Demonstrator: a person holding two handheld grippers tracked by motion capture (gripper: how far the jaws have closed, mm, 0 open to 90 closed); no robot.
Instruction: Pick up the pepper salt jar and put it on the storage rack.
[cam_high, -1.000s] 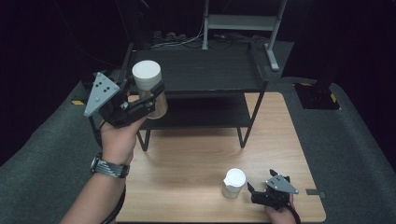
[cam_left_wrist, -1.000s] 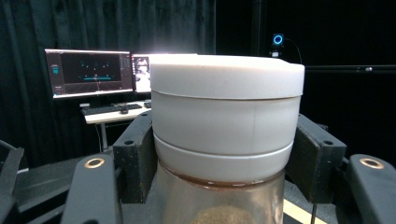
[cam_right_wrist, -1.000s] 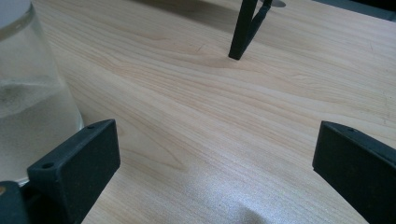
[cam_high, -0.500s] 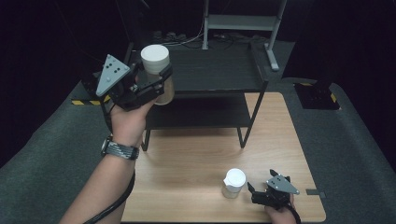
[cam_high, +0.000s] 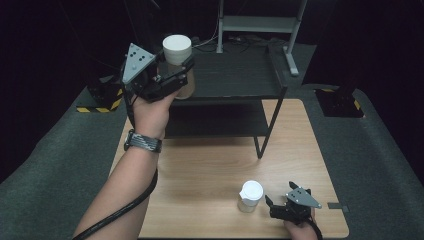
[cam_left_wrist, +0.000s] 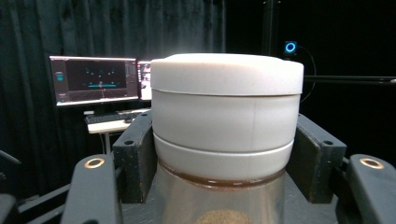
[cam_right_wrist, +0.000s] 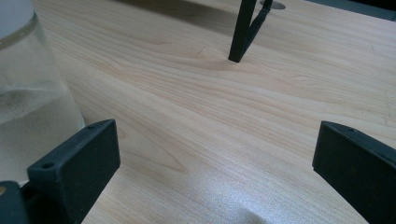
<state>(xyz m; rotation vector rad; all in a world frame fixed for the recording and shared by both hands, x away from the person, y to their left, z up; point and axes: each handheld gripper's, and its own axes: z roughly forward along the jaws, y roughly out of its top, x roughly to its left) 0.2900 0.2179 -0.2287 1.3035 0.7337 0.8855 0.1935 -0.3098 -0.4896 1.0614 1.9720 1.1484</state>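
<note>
High above the table's left side, my left gripper (cam_high: 183, 75) is shut on a clear jar (cam_high: 177, 49) with a white lid and brown powder inside. The jar hangs upright over the left end of the black rack's top shelf (cam_high: 235, 75). In the left gripper view both black jaws press the jar (cam_left_wrist: 226, 116) just under its lid. My right gripper (cam_high: 279, 194) rests open at the table's near right edge. A small clear jar (cam_high: 249, 196) with a white lid stands just left of it. In the right gripper view this jar (cam_right_wrist: 28, 93) is beside the left jaw, outside the gap.
The black two-level rack stands across the back of the wooden table (cam_high: 210, 165), one leg (cam_right_wrist: 240, 32) planted ahead of my right gripper. Grey padding (cam_high: 380, 165) surrounds the table. A desk with lit monitors (cam_left_wrist: 93, 79) is far behind the held jar.
My left hand has carried the jar rightward and a little higher, toward the rack's top shelf. The right gripper and the small jar have not moved.
</note>
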